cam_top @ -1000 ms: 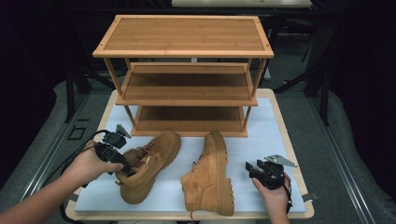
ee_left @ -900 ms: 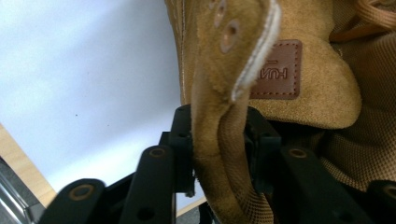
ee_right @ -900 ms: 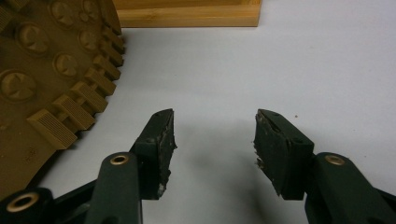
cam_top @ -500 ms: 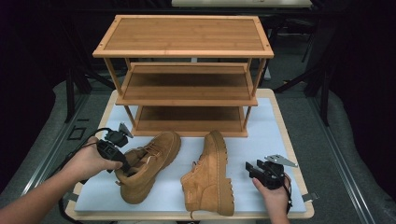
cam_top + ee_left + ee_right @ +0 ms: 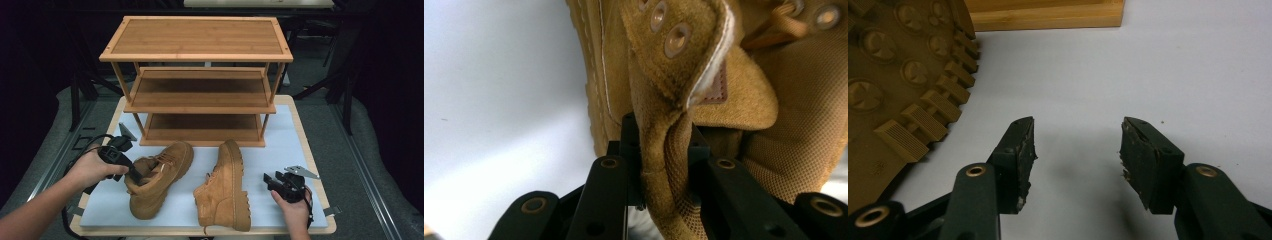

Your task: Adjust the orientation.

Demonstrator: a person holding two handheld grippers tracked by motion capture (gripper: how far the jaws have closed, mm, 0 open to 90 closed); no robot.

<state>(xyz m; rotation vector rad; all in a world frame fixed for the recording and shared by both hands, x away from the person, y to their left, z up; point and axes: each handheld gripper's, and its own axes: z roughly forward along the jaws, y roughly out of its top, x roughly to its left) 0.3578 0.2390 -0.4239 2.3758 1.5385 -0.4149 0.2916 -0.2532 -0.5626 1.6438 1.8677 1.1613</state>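
2 boots [image 5: 159,180] [image 5: 225,187] lie side by side on the mat [image 5: 295,145], before the rack [image 5: 200,80].

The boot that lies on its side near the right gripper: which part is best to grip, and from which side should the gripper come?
Probably the ankle collar of the boot on its side, reached over its top from the front edge of the table. Its thick lugged sole faces the open right gripper and looks too broad, while the collar is a thin edge the jaws can close on.
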